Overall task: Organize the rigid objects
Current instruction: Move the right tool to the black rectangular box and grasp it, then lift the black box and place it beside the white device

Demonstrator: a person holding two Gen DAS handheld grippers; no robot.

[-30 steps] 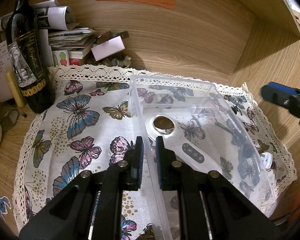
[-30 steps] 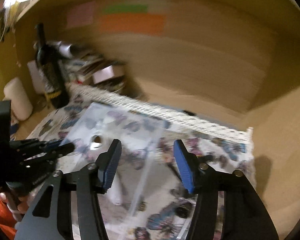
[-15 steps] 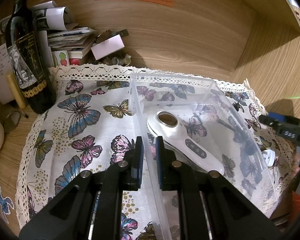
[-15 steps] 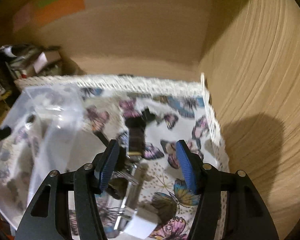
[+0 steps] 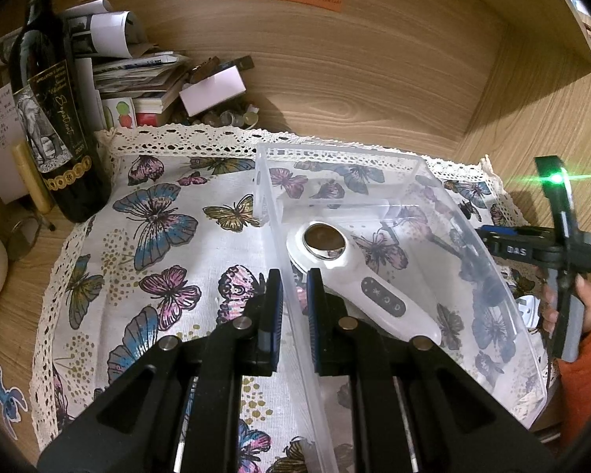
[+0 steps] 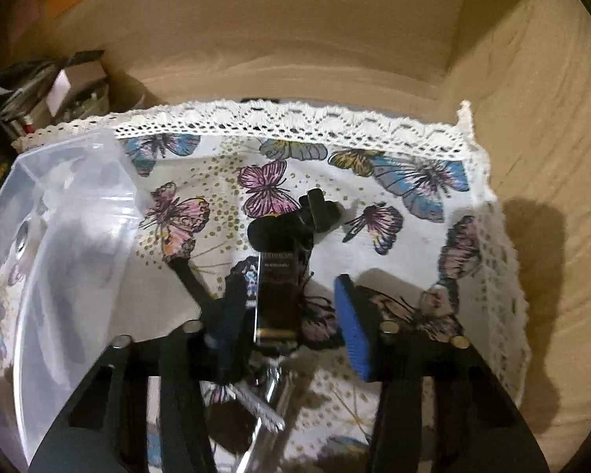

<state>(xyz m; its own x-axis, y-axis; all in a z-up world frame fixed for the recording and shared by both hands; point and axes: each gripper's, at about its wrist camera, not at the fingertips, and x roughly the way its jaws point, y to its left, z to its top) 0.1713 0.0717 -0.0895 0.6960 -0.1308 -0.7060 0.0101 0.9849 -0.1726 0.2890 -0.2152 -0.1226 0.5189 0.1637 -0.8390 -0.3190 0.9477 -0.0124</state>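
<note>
Clamping the clear bin (image 5: 398, 181) wall, left gripper (image 5: 294, 307) jaws together, right gripper (image 6: 291, 311) jaws apart over a black bottle (image 6: 277, 276), bottle's lower end hidden, blurred.

A home desk nook — lace-edged butterfly cloth (image 5: 157, 236), wine bottle (image 5: 55, 126), stacked papers (image 5: 138, 75).

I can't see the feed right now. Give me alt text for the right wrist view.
The open right gripper hovers low over a dark glass bottle lying on the butterfly tablecloth, its blue pads on either side, not touching. The clear plastic bin sits at the left edge.
</note>
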